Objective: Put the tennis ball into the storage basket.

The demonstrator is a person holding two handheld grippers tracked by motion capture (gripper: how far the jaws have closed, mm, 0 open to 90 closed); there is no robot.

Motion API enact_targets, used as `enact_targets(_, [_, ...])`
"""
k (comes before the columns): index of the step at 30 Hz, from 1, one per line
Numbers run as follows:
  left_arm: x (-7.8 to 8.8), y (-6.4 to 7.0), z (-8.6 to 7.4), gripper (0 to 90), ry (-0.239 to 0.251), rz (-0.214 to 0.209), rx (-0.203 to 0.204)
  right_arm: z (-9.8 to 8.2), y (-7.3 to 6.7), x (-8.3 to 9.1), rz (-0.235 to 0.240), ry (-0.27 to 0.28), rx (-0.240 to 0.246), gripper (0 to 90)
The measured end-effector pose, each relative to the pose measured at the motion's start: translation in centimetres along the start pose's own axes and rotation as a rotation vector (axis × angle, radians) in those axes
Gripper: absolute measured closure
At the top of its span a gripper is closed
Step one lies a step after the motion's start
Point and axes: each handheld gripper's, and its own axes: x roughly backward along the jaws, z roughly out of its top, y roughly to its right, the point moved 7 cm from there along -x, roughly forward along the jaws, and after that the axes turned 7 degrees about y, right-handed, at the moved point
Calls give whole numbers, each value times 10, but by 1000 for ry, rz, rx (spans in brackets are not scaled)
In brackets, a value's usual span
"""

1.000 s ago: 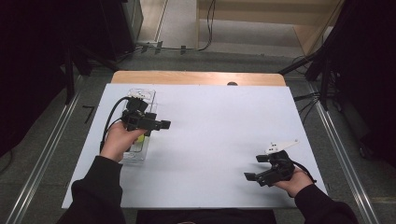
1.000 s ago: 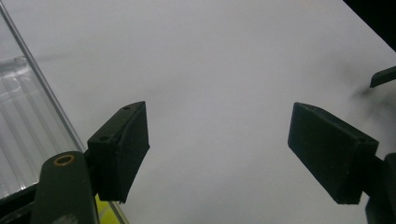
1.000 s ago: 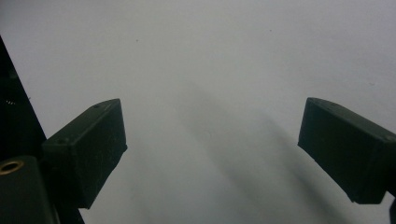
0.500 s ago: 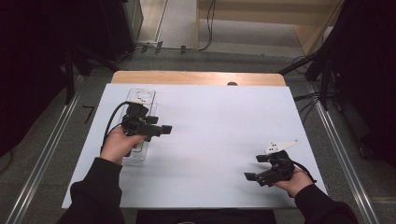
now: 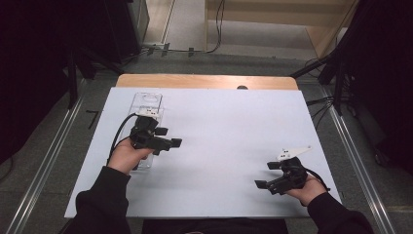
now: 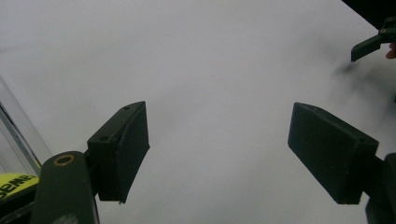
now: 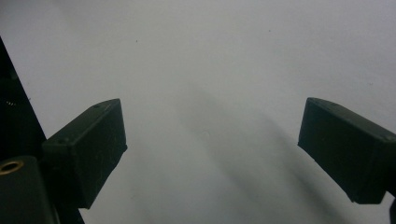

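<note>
Clear plastic container [image 5: 146, 105] lies beside the left hand-held gripper [image 5: 171, 143], whose jaws gape with nothing between.

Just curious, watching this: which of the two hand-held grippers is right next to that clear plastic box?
The left hand-held gripper. It sits over the near end of the clear plastic box at the table's left side, while the right hand-held gripper is far off near the front right corner.

A white-topped wooden table [image 5: 272, 97] stands on grey floor [image 5: 185, 58] between dark curtains [image 5: 34, 73].
</note>
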Motion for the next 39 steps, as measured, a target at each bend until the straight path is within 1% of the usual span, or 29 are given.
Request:
enact_targets(3, [-3, 3, -4, 213, -5, -9, -5, 0, 0, -1, 0, -2, -2, 58])
enact_targets(4, [-4, 3, -5, 213, -6, -4, -10, 0, 0, -1, -2, -2, 0, 58])
enact_targets(8, [-6, 4, -9, 213, -11, -6, -7, 0, 0, 0, 0, -2, -2, 59])
enact_targets(10, [-6, 5, -10, 213, -5, -7, -11, 0, 0, 0, -1, -2, -2, 59])
enact_targets(11, [-7, 6, -11, 213, -2, -8, -5, 0, 0, 0, -1, -2, -1, 58])
enact_targets(14, [-7, 8, -14, 213, -5, -14, -12, 0, 0, 0, -1, -2, -2, 58])
enact_targets(15, [-7, 9, -15, 212, -7, -10, -10, 0, 0, 0, -1, -2, -1, 58])
enact_targets(18, [-7, 14, -19, 212, -16, -17, -32, 0, 0, 0, -1, -1, 0, 59])
enact_targets(20, [-8, 17, -21, 212, -15, -18, -33, 0, 0, 0, -2, -2, -1, 59])
enact_targets(22, [-8, 19, -24, 212, -18, -24, -44, 0, 0, 0, -3, -2, -2, 58])
enact_targets(28, [-8, 23, -29, 212, -10, -40, -47, 0, 0, 0, -3, -1, -1, 58])
enact_targets(31, [-7, 24, -32, 211, -8, -43, -59, 0, 0, 0, -2, 1, -2, 58])
enact_targets(39, [-6, 26, -42, 209, -13, -66, -63, 0, 0, 0, -3, 0, -2, 58])
